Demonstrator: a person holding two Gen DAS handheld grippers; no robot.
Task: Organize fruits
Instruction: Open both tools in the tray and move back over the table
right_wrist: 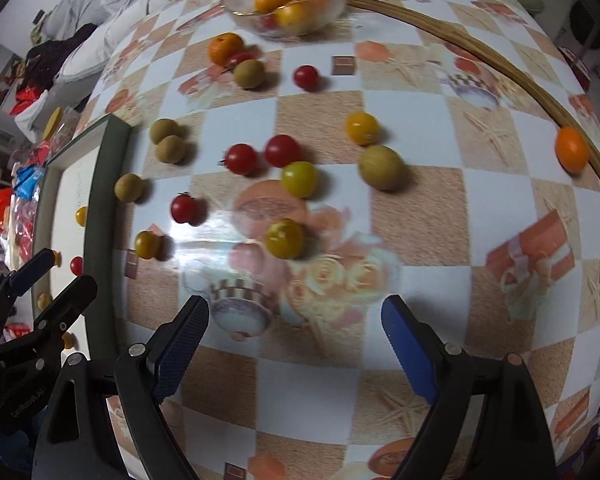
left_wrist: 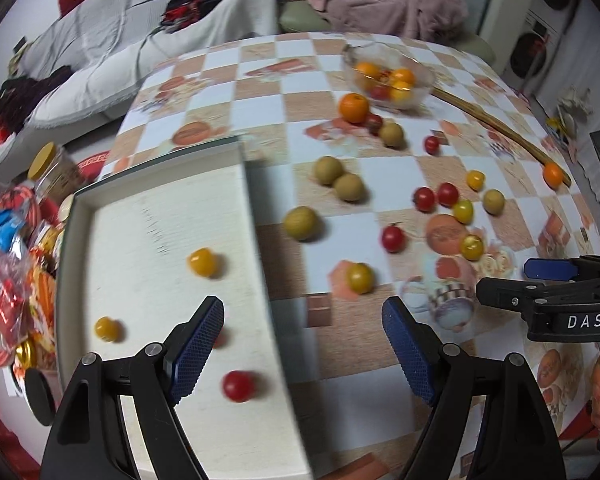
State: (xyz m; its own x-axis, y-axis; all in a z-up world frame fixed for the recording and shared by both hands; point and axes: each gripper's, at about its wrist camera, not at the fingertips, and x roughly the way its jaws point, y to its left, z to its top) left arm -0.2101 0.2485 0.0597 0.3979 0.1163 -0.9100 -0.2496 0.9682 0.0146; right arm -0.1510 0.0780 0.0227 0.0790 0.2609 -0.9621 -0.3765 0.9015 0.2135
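Red and yellow cherry tomatoes, tan longans and oranges lie scattered on the checkered tablecloth (left_wrist: 340, 344). A white tray (left_wrist: 148, 240) at the left holds two yellow tomatoes (left_wrist: 202, 262) and a red tomato (left_wrist: 238, 386). A glass bowl (left_wrist: 388, 76) at the back holds oranges and tomatoes. My left gripper (left_wrist: 304, 356) is open and empty, over the tray's right edge. My right gripper (right_wrist: 296, 344) is open and empty above the cloth; a yellow tomato (right_wrist: 285, 239) lies ahead of it. The right gripper also shows in the left wrist view (left_wrist: 548, 284).
A wooden stick (right_wrist: 480, 52) runs along the back right with an orange (right_wrist: 571, 149) against it. Snack packets and a jar (left_wrist: 52, 172) crowd the floor left of the tray. A sofa with clothes stands behind the table.
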